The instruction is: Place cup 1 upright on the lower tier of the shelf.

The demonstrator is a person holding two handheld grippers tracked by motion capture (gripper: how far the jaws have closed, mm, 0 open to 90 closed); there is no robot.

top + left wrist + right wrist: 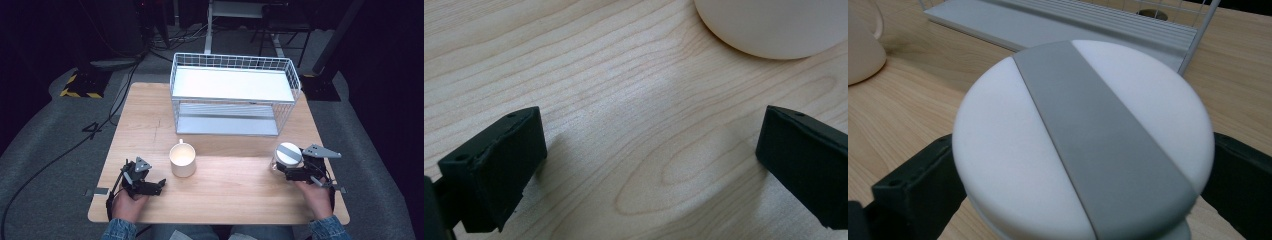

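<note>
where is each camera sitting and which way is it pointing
High view: above the person's side, looking forward and down on the table; both hands, left gripper and right gripper show.
Left gripper view: rides the left gripper, looks past its open jaws at bare wood and the mug.
Right gripper view: rides the right gripper, jaws beside the lidded container, rack behind.
Shared: the mug appears in all three.

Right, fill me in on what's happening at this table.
A person sits at a wooden table with a gripper in each hand. The right gripper has its jaws either side of a round white container with a grey-striped lid; whether they press it is unclear. The left gripper is open over bare wood, just short of a cream mug. A white wire shelf rack stands behind.
</note>
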